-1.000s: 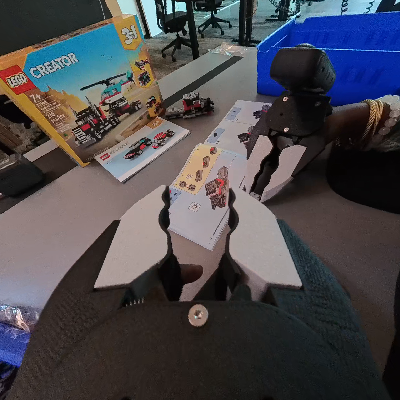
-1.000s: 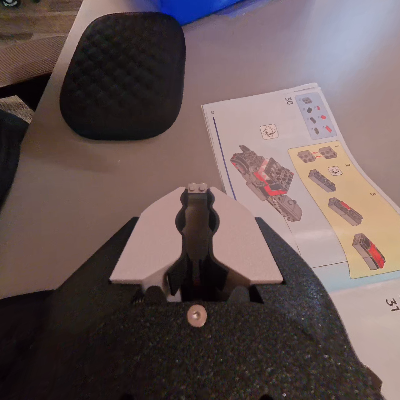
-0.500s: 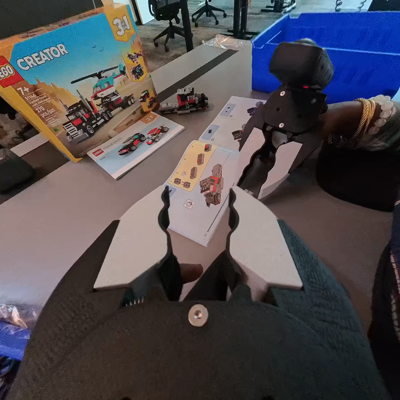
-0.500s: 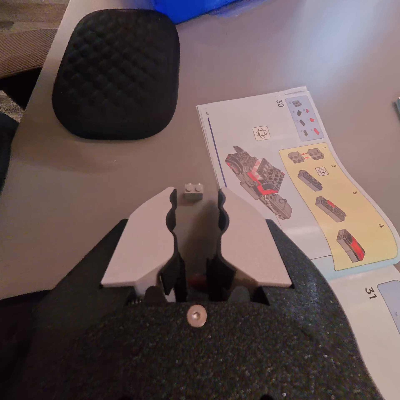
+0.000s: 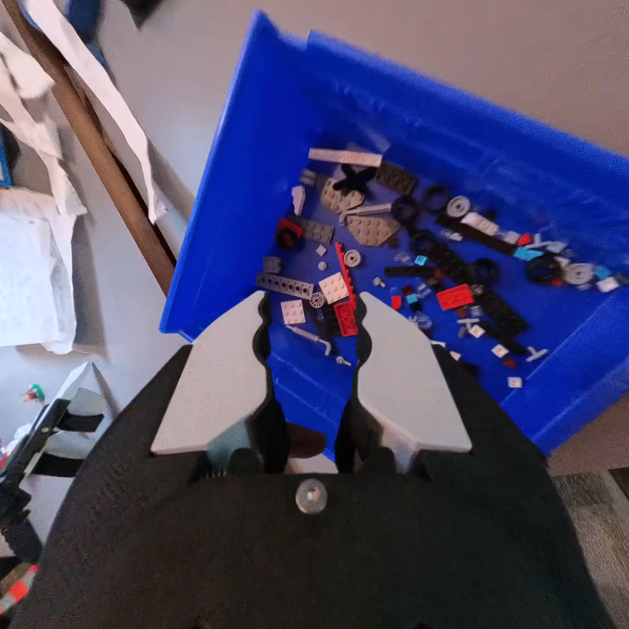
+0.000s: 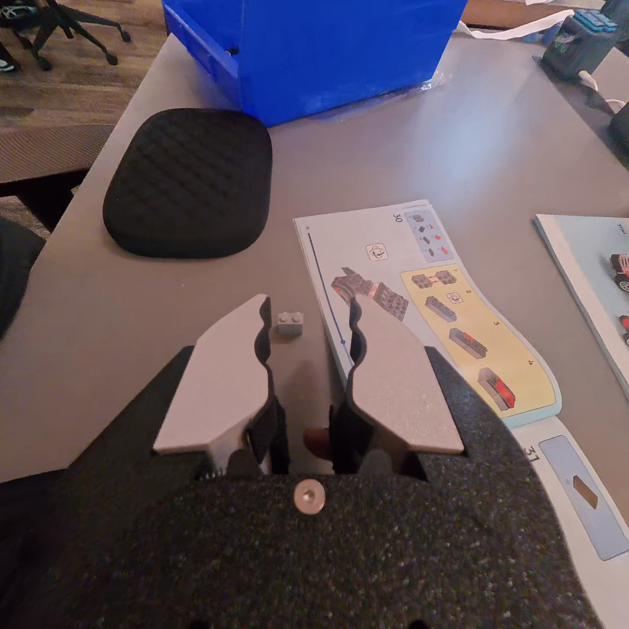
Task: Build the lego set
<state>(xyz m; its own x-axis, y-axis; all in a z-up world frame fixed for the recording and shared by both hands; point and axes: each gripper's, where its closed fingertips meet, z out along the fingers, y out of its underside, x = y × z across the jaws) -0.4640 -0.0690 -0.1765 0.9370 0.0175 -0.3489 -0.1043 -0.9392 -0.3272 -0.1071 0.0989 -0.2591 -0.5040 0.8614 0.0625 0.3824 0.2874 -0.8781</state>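
My left gripper (image 5: 311, 299) is open and empty, held above the blue bin (image 5: 245, 190), which holds several loose lego pieces. A red plate (image 5: 345, 318) and white square plates (image 5: 333, 287) lie below its fingertips. My right gripper (image 6: 308, 301) is open and empty over the grey table. A small grey two-stud brick (image 6: 290, 325) sits on the table between its fingertips, apart from both. The open instruction booklet (image 6: 425, 306) lies just to the right, under the right finger.
A black quilted pad (image 6: 190, 183) lies at the table's left edge, the blue bin (image 6: 313, 51) behind it. A second booklet (image 6: 592, 272) lies at the far right. Dark items (image 6: 578, 44) stand at the back right. The other gripper (image 5: 61, 422) shows at the lower left.
My left gripper swung from the table and booklet over to the blue bin of pieces. My right gripper let go of the small grey brick, opened wider and drew back a little.
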